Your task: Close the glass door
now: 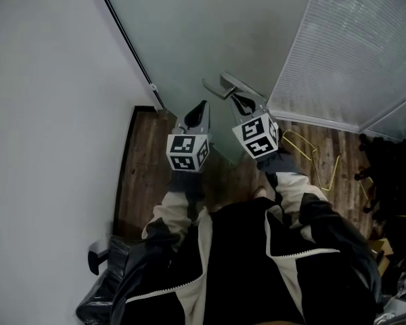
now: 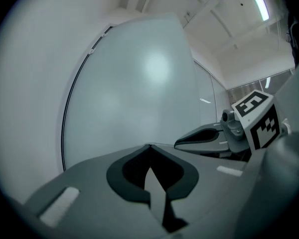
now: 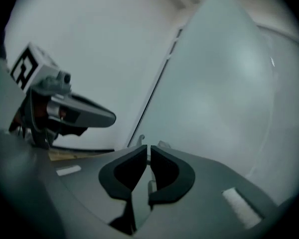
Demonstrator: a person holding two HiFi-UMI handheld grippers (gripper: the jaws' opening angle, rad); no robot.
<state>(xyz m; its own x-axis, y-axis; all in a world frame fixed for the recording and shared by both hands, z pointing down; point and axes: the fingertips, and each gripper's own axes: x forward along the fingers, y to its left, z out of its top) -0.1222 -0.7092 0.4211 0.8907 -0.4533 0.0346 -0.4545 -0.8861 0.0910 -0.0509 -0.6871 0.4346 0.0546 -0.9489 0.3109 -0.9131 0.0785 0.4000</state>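
The glass door (image 1: 210, 32) stands directly in front of both tongs, its dark edge strip (image 1: 128, 39) running along the white wall (image 1: 47, 114). Its metal handle (image 1: 224, 84) is just above the tip of the right tongs (image 1: 242, 103); whether they touch I cannot tell. The left tongs (image 1: 201, 107) are just beside, pointing at the bare glass, tips together on nothing. The right tongs stand a thin slit apart, clamped on nothing. Both sleeves (image 1: 169, 215) reach forward over the wooden floor (image 1: 149, 161), the marker cubes on top. The right gripper view shows only small metal pieces of the handle over its tips. The left gripper view shows a ceiling lamp (image 2: 261, 6).
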